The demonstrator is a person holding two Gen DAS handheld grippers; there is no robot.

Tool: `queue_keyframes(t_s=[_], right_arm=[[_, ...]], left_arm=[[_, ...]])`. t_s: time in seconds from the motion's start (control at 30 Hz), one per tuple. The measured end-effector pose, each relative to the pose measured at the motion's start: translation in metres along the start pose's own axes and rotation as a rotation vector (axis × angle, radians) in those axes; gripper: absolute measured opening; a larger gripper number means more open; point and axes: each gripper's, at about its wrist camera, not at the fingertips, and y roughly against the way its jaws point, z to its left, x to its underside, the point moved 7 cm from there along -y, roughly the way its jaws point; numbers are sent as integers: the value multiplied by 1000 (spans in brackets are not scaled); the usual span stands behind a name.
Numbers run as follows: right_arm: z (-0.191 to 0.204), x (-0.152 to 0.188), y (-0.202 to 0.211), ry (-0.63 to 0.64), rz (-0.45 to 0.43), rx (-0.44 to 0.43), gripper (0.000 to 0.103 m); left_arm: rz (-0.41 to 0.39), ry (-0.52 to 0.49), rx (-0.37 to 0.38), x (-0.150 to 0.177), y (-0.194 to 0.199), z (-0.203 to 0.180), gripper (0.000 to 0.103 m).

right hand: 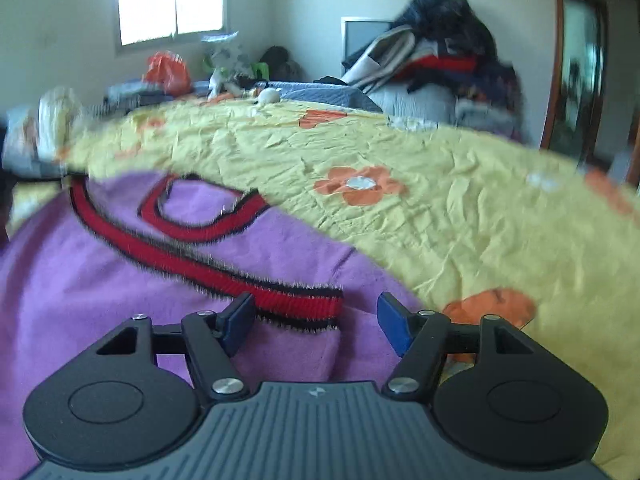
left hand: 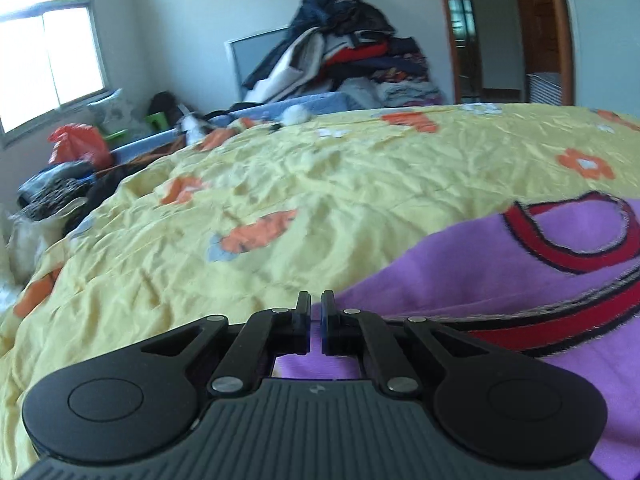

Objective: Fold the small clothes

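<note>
Bed, covered by a creased yellow bedspread (left hand: 320, 200) printed with orange and white flowers; it fills most of both views.

Purple garment (right hand: 100, 280), fleecy, with red bands edged in black: lies flat on the bedspread at the bed's near edge, directly beneath both grippers.

Left gripper (left hand: 316, 322): fingers drawn almost together with only a thin slit between them, at the garment's left border; whether cloth is pinched between them cannot be told.

Right gripper (right hand: 318, 320): released, fingers spread wide, straddling the end of a red band above the garment's right side.

Far edge of bed: a blue-grey blanket (left hand: 320, 100), a small white fluffy item (left hand: 295, 114), and a tall heap of dark, red and white clothes (left hand: 348, 48) against the wall, partly hiding a grey panel (left hand: 256, 52).

Far left corner: an orange plastic bag (left hand: 76, 144) and assorted dark items below a bright window (left hand: 52, 52).

Right side: a wooden door frame (left hand: 560, 28).
</note>
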Motion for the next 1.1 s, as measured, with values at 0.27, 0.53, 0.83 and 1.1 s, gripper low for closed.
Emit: queue_keyframes(t_s=[0.27,0.53,0.83,1.1], right_arm=[[19,-6,3,167,-23,82,5],[11,-19,28,280,-76,286,5],[-3,-4,18,147,56,299,74],[51,67,136,-119,14,104,93]], left_arm=[[27,31,15,1,-2,4,8],[-7,-24,43,-20,7,-12,8],[32,11,76,-16,33,2,9],[45,55,431,50,159,-36,37]])
